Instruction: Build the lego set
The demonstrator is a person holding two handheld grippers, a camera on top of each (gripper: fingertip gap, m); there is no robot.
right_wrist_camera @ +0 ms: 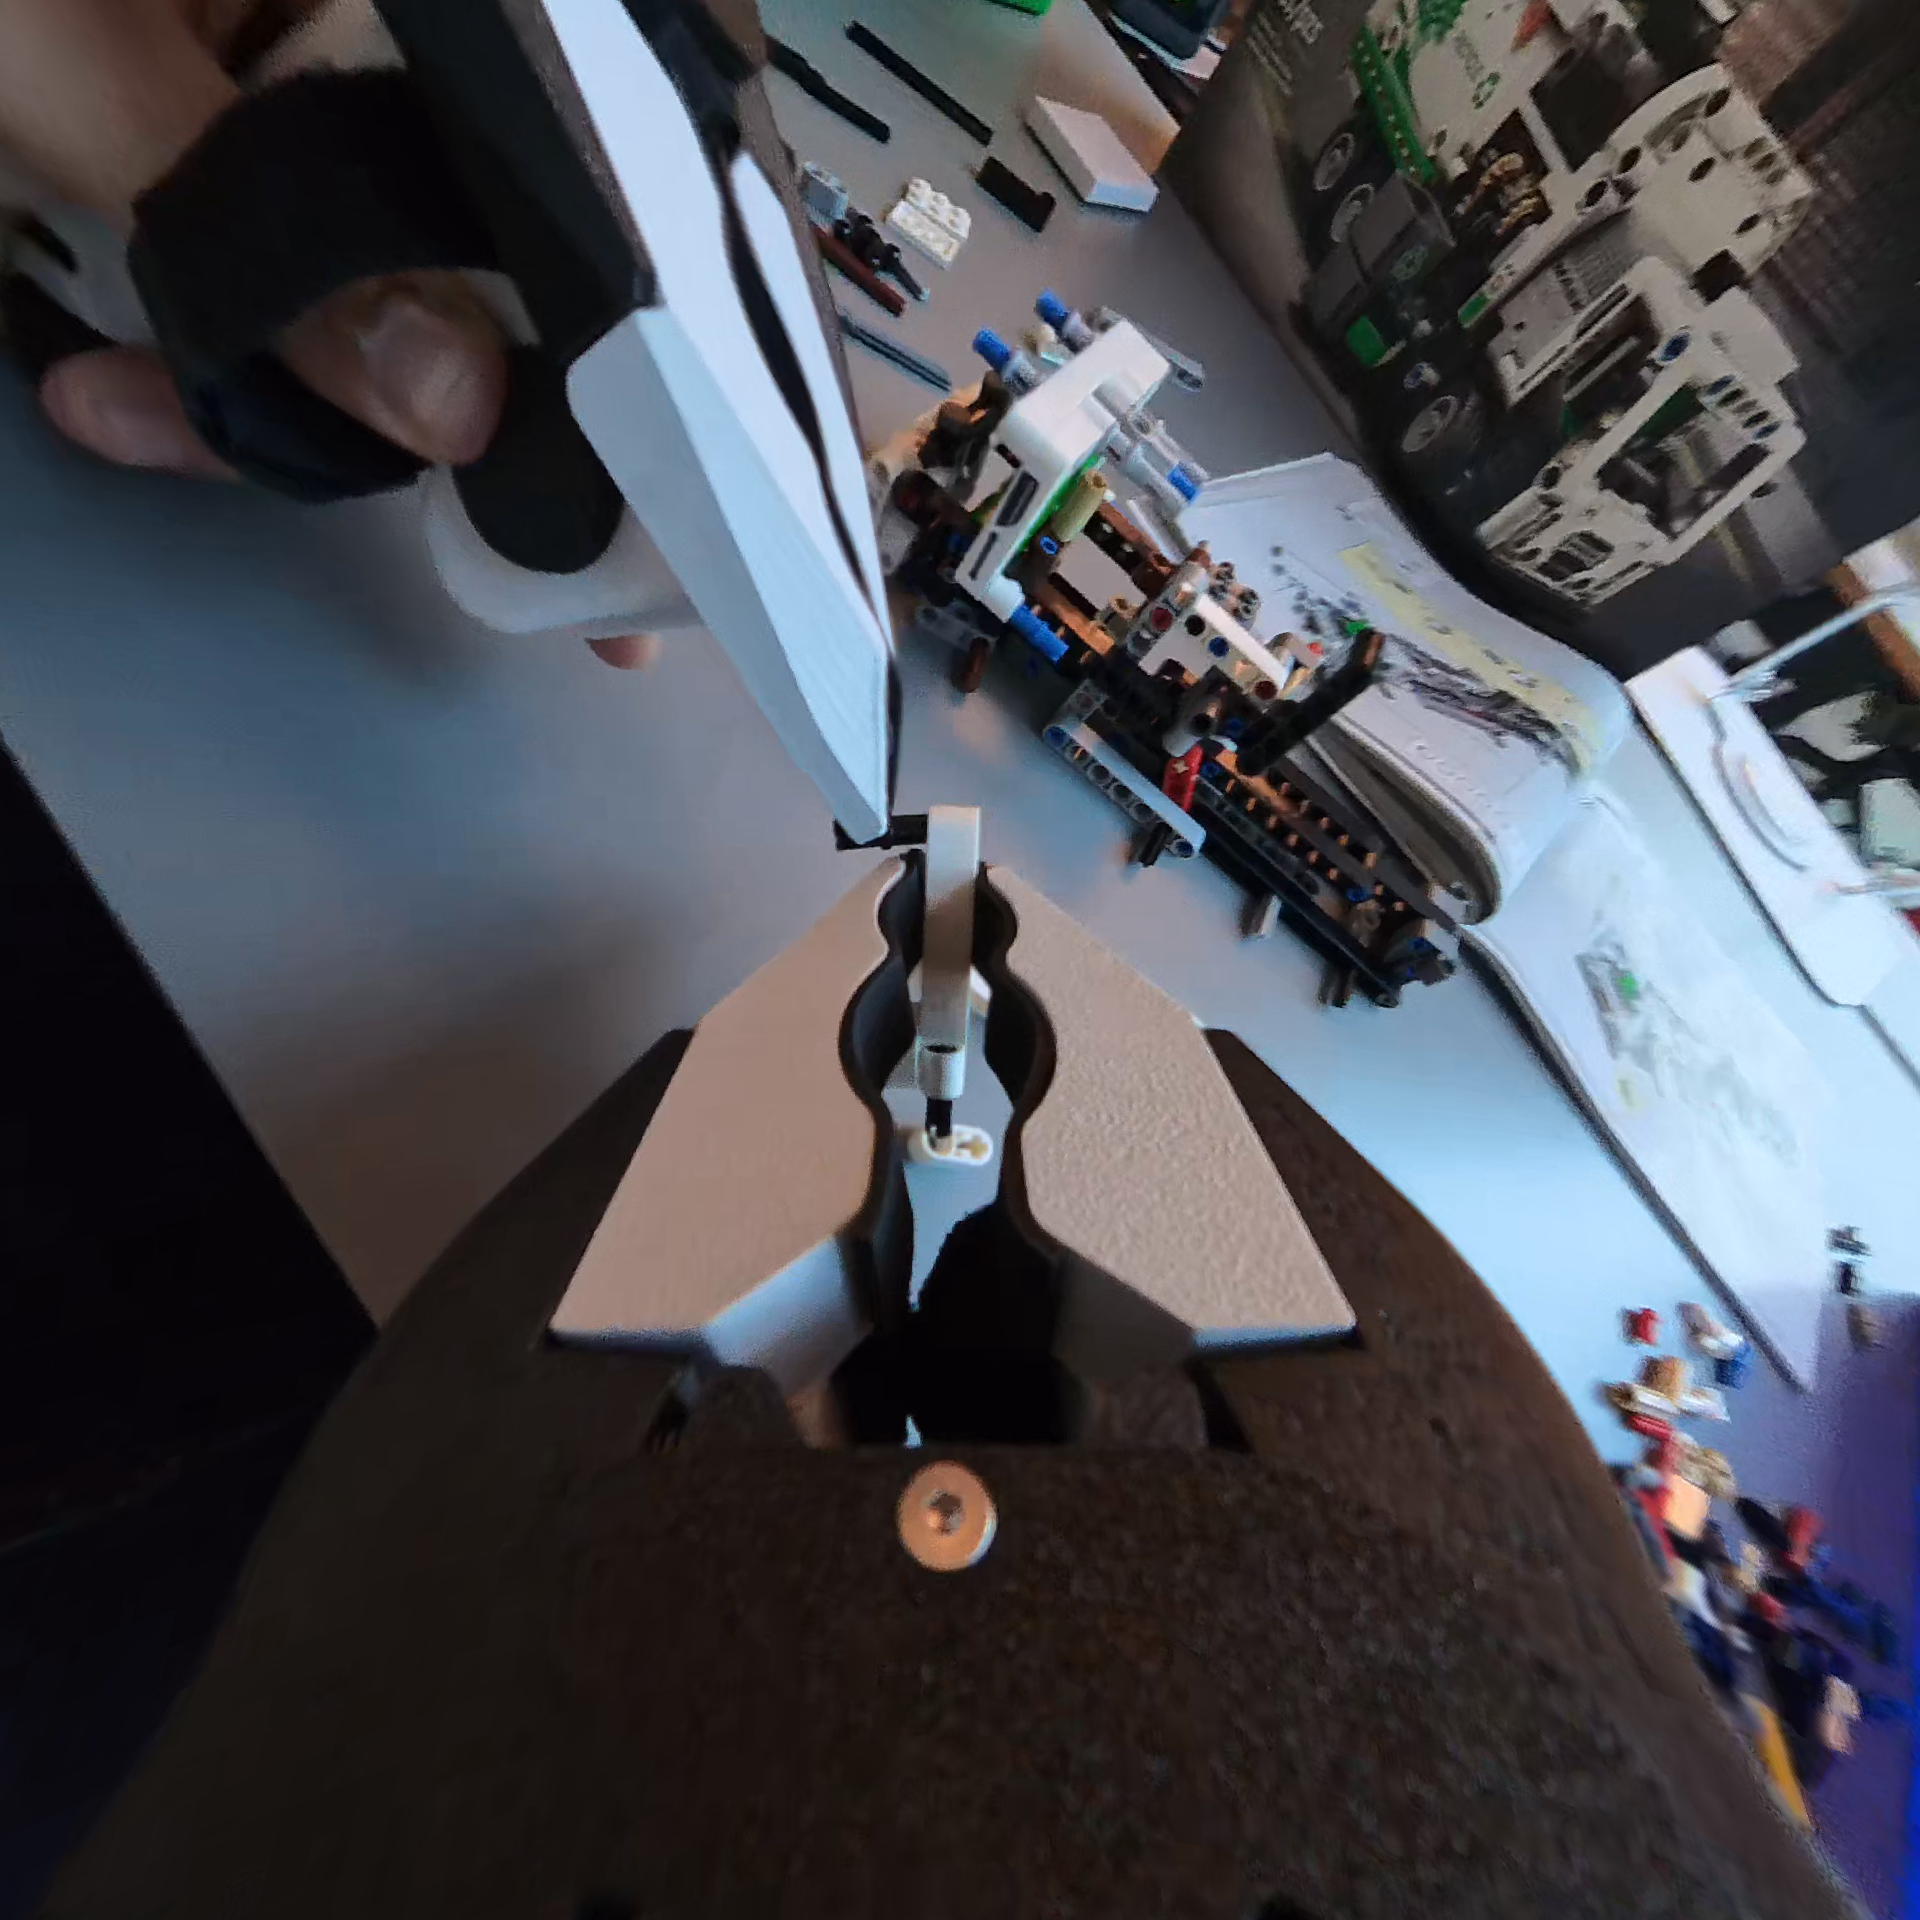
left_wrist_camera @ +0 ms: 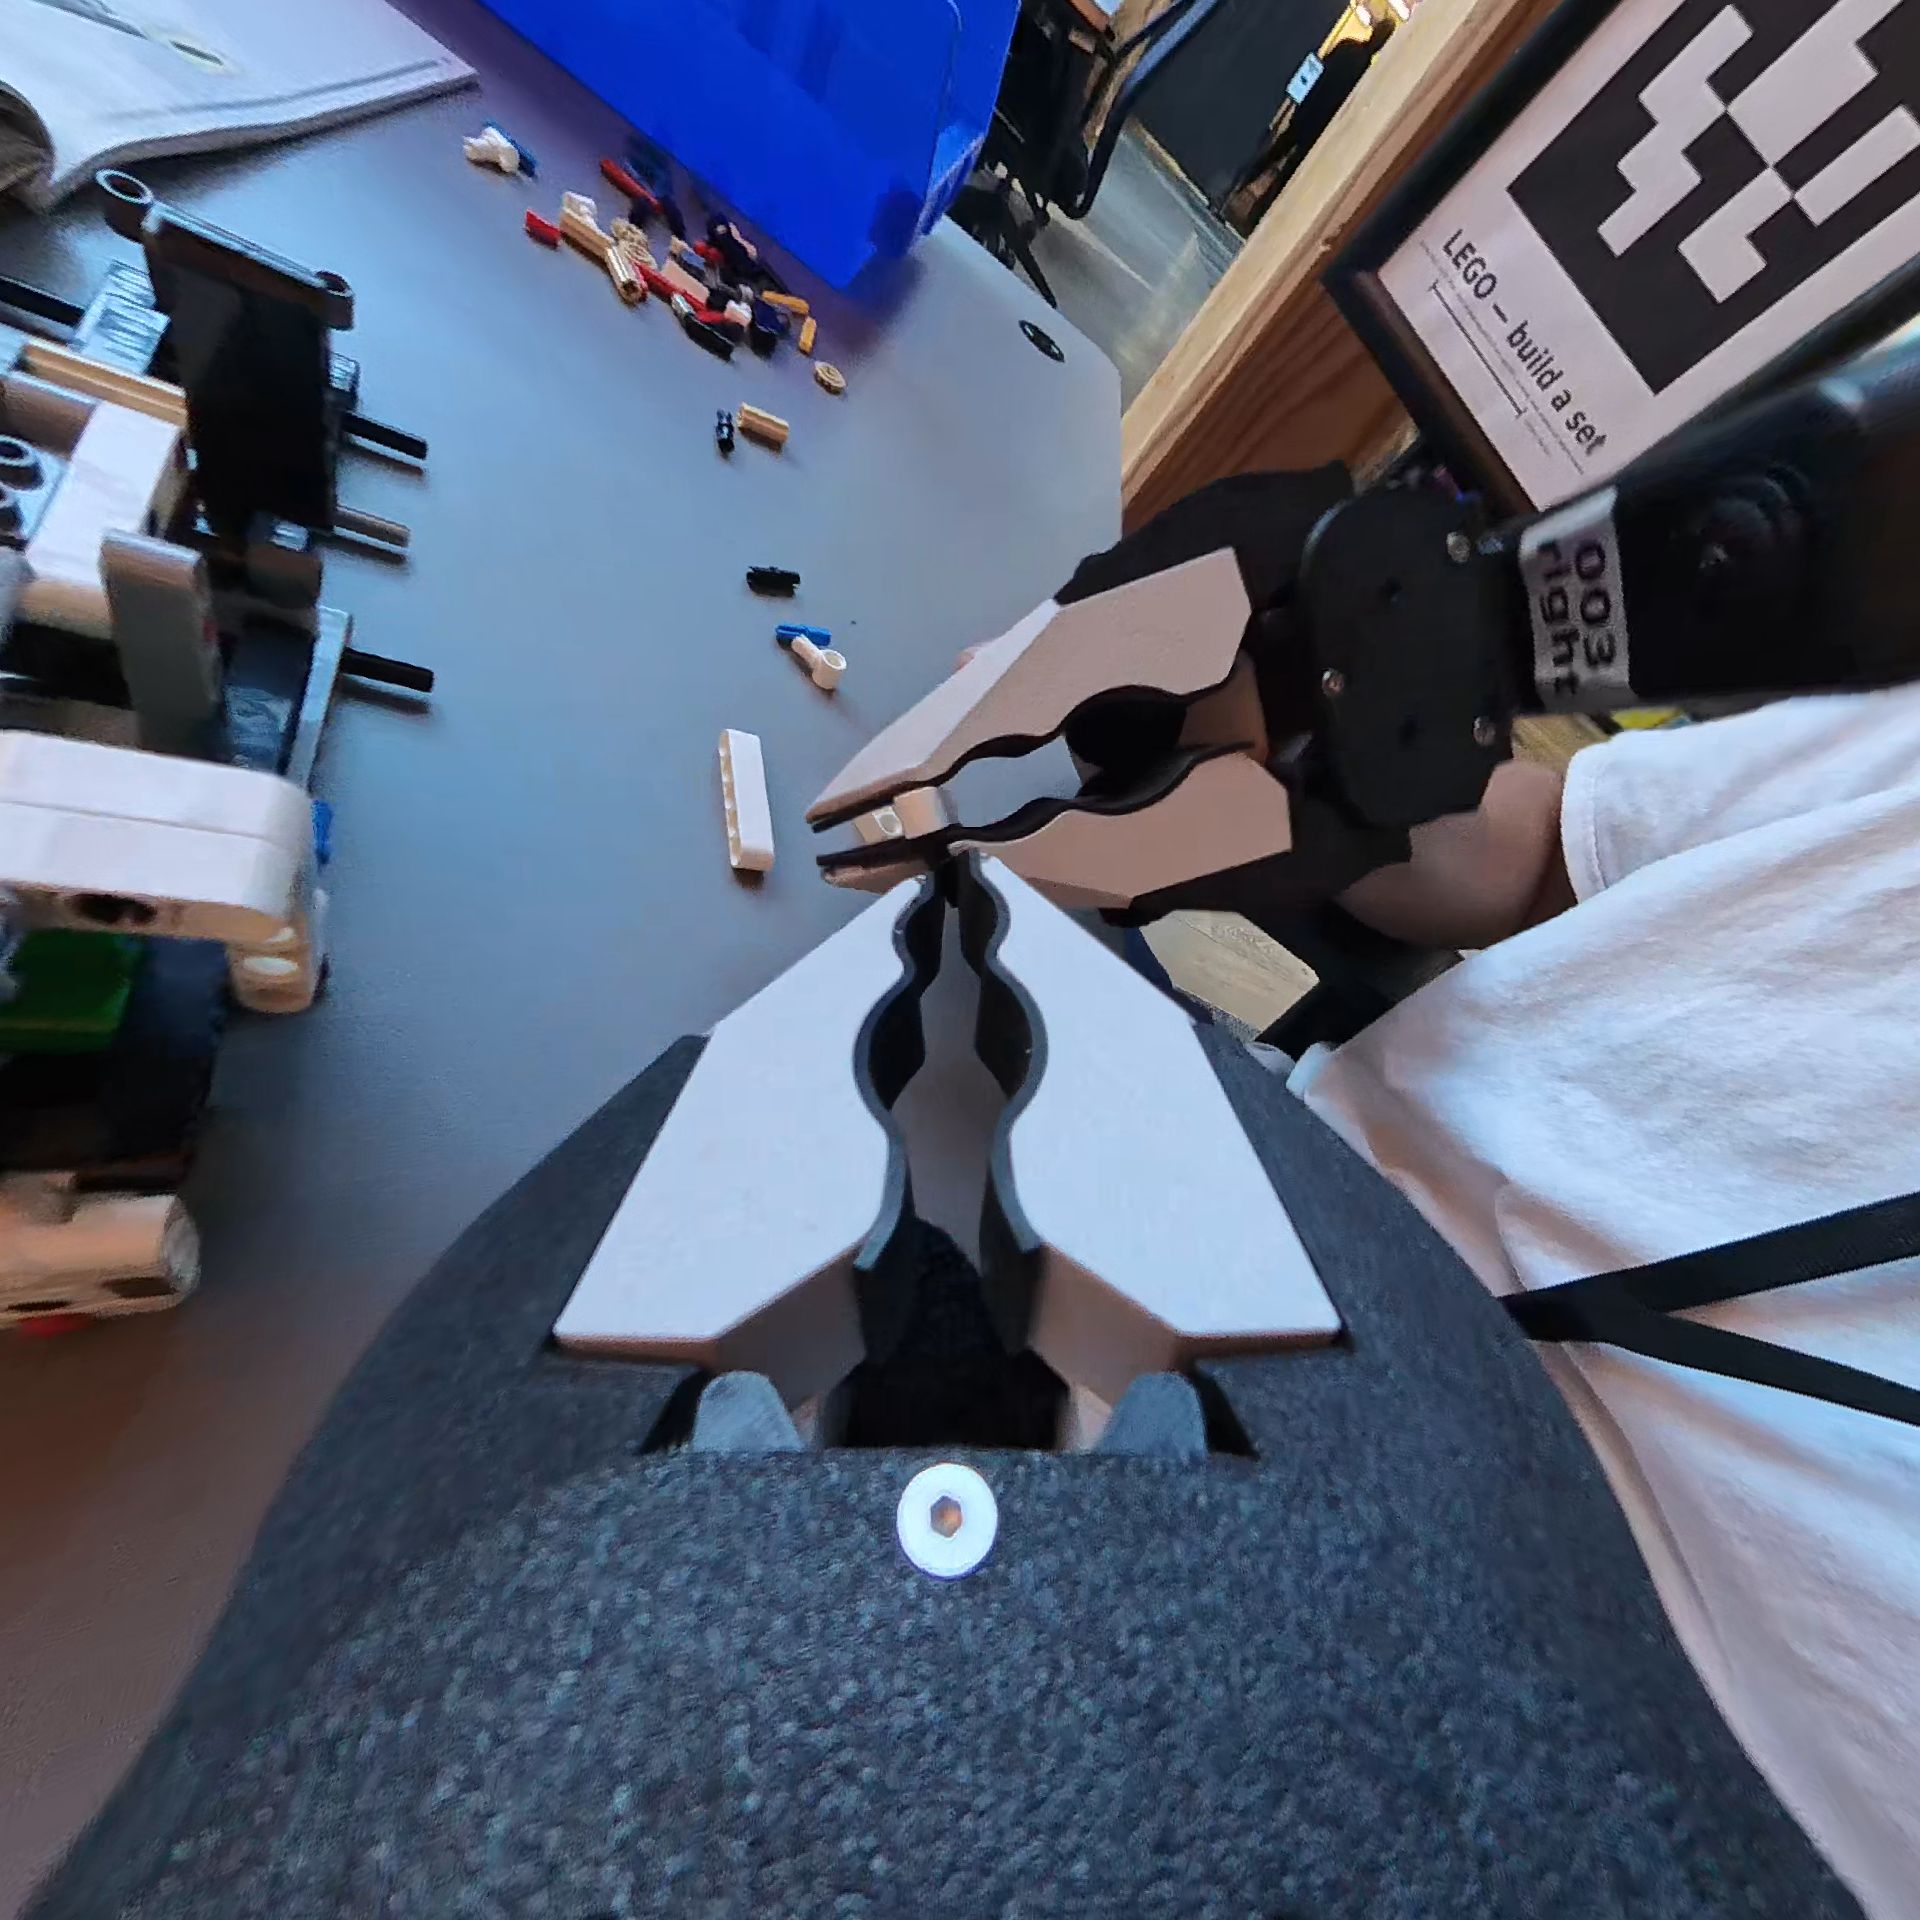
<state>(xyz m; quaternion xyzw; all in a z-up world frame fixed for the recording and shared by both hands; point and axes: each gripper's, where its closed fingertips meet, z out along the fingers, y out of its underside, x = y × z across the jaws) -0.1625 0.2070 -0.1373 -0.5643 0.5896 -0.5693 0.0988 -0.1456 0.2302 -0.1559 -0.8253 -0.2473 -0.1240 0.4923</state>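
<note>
My right gripper [right_wrist_camera: 940,862] has its jaws clamped on a small white liftarm piece [right_wrist_camera: 948,935], held in the air above the desk [right_wrist_camera: 416,831]. My left gripper [left_wrist_camera: 948,878] comes in at a right angle w/ jaws pinched nearly closed on a tiny black pin [right_wrist_camera: 902,828], its tip just beside the white piece's top end. As I read it, the step is to seat that pin in the piece's end hole. To do it well: keep the right side rigid, line the pin's axis w/ the hole before pushing, press straight, no twist, else the pin pops out of the pinch. The pin is barely visible, so I can't tell how much is gripped. The half-built truck chassis [right_wrist_camera: 1195,675] sits well apart on the desk beside the open instruction booklet [right_wrist_camera: 1507,727]; loose parts [left_wrist_camera: 686,270] lie near the blue bin [left_wrist_camera: 810,125], and a spare white beam [left_wrist_camera: 745,798] is close below my jaws.
</note>
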